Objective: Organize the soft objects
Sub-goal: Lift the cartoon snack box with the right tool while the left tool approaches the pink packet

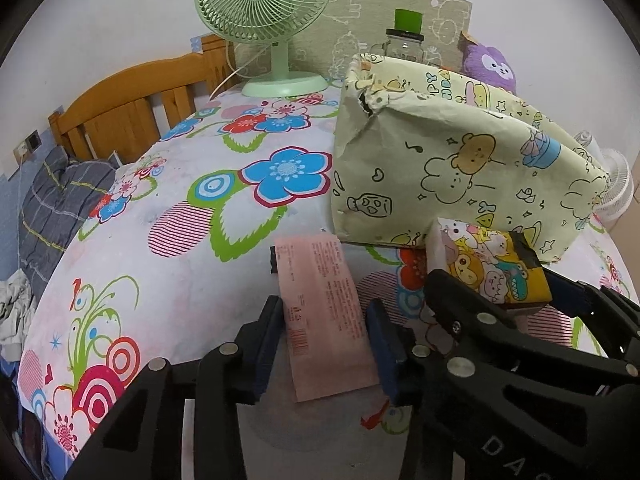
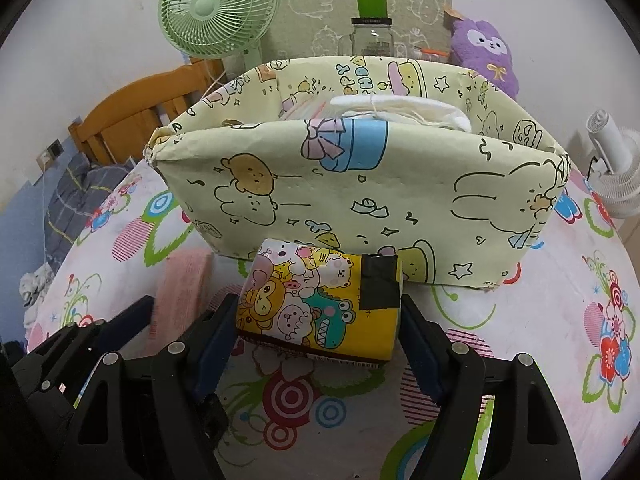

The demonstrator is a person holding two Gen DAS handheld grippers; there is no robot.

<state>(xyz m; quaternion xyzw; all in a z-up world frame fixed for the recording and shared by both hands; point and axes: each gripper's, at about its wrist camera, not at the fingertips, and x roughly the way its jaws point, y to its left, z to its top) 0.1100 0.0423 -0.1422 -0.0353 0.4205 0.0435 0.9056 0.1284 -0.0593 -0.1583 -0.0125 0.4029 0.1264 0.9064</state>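
Note:
A pale yellow cartoon-print storage box (image 2: 360, 188) stands on the floral table; it also shows in the left wrist view (image 1: 448, 168). White soft items (image 2: 400, 110) lie inside it. My right gripper (image 2: 320, 320) is shut on a yellow cartoon tissue pack (image 2: 316, 304), held just in front of the box; the pack also shows in the left wrist view (image 1: 492, 268). My left gripper (image 1: 324, 344) is shut on a pink tissue pack (image 1: 324, 316), which also shows in the right wrist view (image 2: 180, 296).
A green fan (image 1: 264, 20) stands at the back left. A glass jar with a green lid (image 2: 372, 28) and a purple plush (image 2: 486, 52) stand behind the box. A white fan (image 2: 612, 172) is at the right. A wooden headboard (image 1: 132, 108) lies beyond the left edge.

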